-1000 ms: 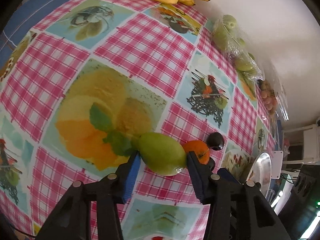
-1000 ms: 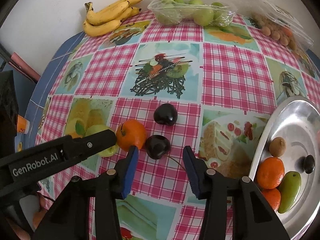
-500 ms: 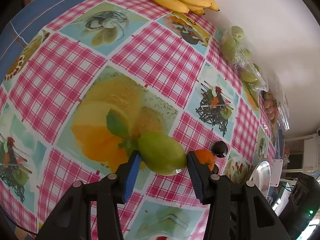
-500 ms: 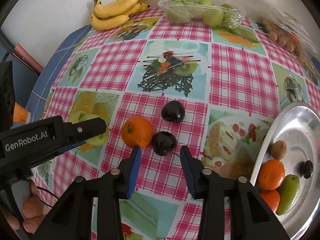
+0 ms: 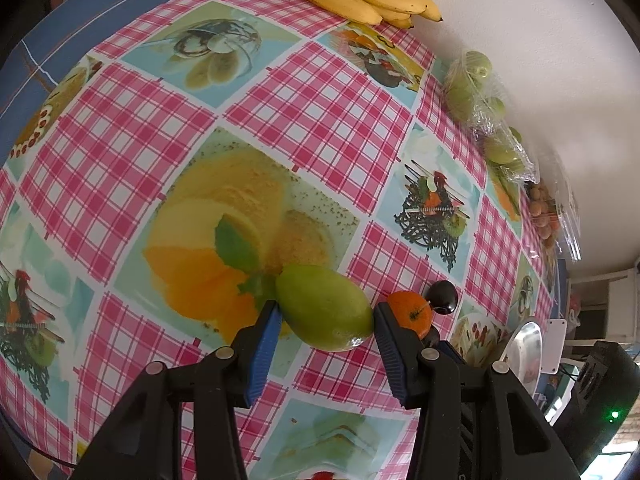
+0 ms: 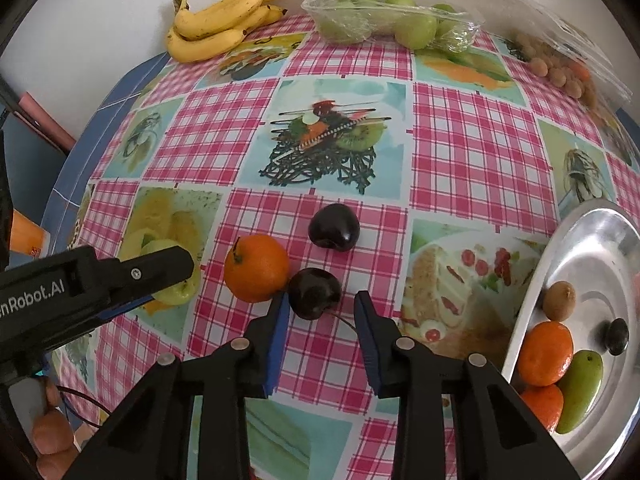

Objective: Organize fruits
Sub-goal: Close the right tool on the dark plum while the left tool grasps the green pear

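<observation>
Right wrist view: a tablecloth (image 6: 472, 152) with pink checks and food pictures covers the table, which stands against a white wall (image 6: 100, 4). At the back lie yellow bananas (image 6: 216, 28), a clear bag of green apples (image 6: 392, 20) and a bag of small brown fruits (image 6: 560, 68).

The right gripper (image 6: 320, 312) points down at a dark cherry (image 6: 314, 292). Its jaws are closing with the cherry between them. The left pad touches it, and the right pad is still a little apart. An orange (image 6: 256, 268) touches that cherry on the left. A second cherry (image 6: 334, 228) sits just behind.

The left gripper (image 5: 324, 320) squeezes a green mango (image 5: 324, 308), a smooth egg shape.

At the right edge, a shiny metal plate (image 6: 592, 240) holds two oranges, a green mango, a brown fruit and a dark one. The cloth between the cherries and the plate is bare. Fingers (image 6: 52, 436) show at the bottom left.
</observation>
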Demonstrator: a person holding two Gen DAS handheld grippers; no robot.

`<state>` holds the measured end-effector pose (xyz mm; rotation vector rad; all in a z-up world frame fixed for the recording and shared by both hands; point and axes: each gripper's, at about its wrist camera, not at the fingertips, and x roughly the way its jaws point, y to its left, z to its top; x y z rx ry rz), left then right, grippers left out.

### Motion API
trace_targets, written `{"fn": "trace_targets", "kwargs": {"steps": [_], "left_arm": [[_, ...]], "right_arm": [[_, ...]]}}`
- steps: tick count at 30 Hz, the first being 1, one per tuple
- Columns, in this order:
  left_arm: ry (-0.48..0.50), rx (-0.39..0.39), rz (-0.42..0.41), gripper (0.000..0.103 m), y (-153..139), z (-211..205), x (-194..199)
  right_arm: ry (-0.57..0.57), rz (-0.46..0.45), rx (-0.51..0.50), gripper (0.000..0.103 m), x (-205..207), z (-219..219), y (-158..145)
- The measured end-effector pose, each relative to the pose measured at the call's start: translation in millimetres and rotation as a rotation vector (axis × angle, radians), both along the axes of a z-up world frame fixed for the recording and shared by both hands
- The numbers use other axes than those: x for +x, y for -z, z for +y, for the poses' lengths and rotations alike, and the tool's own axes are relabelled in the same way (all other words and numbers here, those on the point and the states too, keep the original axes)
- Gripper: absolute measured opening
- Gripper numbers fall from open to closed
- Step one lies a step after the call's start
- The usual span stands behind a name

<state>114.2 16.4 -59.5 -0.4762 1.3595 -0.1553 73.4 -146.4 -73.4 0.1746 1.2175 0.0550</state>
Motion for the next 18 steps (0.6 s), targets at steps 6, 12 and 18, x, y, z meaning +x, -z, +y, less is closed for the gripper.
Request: {"fn": "trace_targets", "kwargs": {"steps": [6, 12, 18], "left_arm": [[-0.002, 0.001, 0.004, 0.051, 1.0, -0.3, -0.4], [-0.001, -0.003, 0.003, 0.051, 0.7, -0.7, -1.0], [0.002, -0.011, -0.001, 0.051, -1.0, -0.4, -0.4]], "right_arm": [[-0.021, -0.011, -0.015, 0.03, 0.9, 5.3, -0.6], [-0.032, -0.017, -0.013, 0.026, 1.1, 5.5, -1.9], [-0.033, -0.021, -0.013, 0.026, -0.5, 4.8, -4.6]]}}
